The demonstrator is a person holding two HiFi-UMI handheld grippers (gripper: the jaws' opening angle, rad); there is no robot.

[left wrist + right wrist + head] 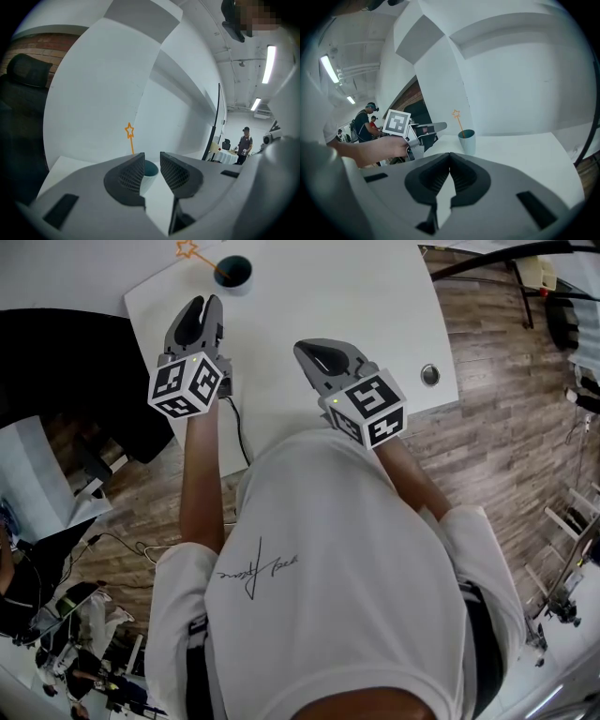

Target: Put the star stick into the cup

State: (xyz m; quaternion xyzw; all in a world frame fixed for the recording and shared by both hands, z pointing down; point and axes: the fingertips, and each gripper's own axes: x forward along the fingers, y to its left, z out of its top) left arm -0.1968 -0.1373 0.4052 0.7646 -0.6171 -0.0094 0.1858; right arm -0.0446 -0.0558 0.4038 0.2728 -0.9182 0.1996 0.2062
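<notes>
Nearest, the right gripper is being held clenched and empty, while the left gripper is being held parted around nothing. Farther across the table, the star stick is being propped, leaning, inside the cup. It is being judged light, thin and easily bent, so it is best pinched mid-shaft.
</notes>
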